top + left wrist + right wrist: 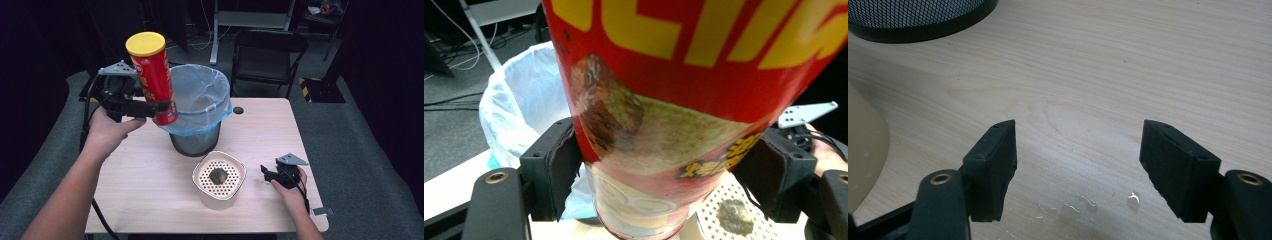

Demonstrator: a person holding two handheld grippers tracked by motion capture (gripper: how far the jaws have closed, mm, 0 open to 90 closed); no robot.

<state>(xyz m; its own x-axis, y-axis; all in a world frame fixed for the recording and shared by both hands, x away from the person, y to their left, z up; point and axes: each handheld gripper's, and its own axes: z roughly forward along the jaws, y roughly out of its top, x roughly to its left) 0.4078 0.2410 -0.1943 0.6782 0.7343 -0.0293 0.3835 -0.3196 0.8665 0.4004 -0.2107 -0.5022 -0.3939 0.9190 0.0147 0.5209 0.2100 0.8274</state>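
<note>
The wooden table (150, 180) carries a mesh bin (197, 107) lined with a pale bag. Just beside the bin's left rim, a red can with a yellow lid (152, 75) hangs tilted in the air, clamped near its base by the left gripper (150, 109). In front of the bin sits a cream strainer bowl (219, 179) holding a dark lump (218, 175). Right of the bowl, the right gripper (267, 172) rests low, jaws spread and empty.

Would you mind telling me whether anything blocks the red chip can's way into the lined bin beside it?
Nothing visible does: the red cylindrical chip can, clamped in the left gripper, hangs at the rim of the open mesh bin.
</note>
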